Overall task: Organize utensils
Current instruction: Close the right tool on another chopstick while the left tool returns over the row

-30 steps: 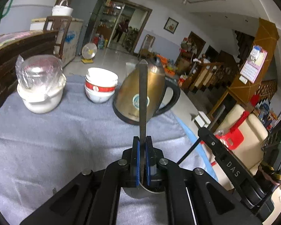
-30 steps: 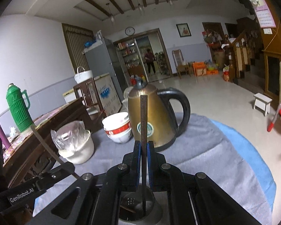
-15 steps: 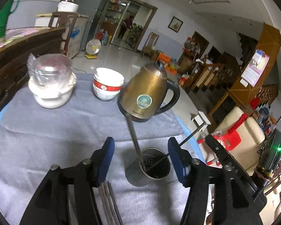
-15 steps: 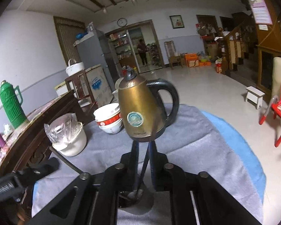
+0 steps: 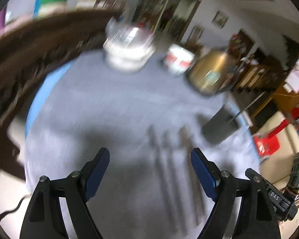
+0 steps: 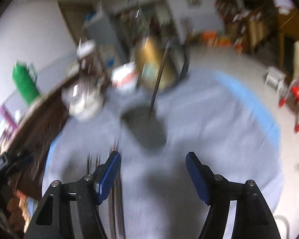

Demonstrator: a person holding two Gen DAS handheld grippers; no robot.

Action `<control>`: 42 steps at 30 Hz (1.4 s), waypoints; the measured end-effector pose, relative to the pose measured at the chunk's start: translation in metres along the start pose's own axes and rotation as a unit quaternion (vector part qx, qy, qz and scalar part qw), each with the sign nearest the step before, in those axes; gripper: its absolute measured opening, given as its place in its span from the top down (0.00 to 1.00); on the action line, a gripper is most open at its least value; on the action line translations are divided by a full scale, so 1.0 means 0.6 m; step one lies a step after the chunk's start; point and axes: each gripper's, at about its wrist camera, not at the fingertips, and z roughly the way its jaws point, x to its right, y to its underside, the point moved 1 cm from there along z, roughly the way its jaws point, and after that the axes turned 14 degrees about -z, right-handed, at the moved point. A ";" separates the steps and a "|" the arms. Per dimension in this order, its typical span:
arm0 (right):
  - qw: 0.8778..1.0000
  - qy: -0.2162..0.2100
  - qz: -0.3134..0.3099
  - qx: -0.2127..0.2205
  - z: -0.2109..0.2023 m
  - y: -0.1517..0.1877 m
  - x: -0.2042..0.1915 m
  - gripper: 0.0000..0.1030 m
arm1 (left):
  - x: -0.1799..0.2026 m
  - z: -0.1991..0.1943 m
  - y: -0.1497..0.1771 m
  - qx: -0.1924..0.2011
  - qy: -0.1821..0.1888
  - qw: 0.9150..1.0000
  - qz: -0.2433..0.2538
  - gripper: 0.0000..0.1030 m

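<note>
Grey-clothed bench point(image 5: 113, 107), both views blurred: left gripper point(image 5: 150, 157) and right gripper point(image 6: 153, 161) opening, empty. Next: grab loose utensils point(image 5: 169, 159), drop into holder point(image 6: 147, 127).

Left gripper point(image 5: 150, 155): matte black linkage arms, angular cut-outs in each arm, round silver screws at the pivots. Blue pads line the inner faces of the fingers point(image 5: 98, 166). Thin dark cable trails off at its lower left side. Right gripper point(image 6: 153, 159): same build, black arms, silver pivot screws, blue pads. Seen from the left wrist, its black body bears white lettering "DAS".
</note>
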 end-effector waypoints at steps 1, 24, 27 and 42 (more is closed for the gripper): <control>1.000 -0.012 -0.008 -0.022 0.017 0.019 -0.013 0.31 | -0.020 0.011 0.012 -0.017 -0.010 1.000 -0.011 0.19; 0.978 -0.065 -0.042 -0.193 0.211 -0.029 -0.079 0.62 | -0.027 0.062 0.070 -0.087 -0.026 0.996 0.002 0.20; 0.975 -0.068 -0.037 -0.207 0.229 -0.031 -0.078 0.62 | -0.034 0.067 0.063 -0.088 -0.026 0.996 -0.005 0.20; 0.963 -0.036 -0.063 -0.259 0.242 -0.043 -0.055 0.91 | -0.001 0.100 0.027 -0.106 -0.027 0.994 0.018 0.34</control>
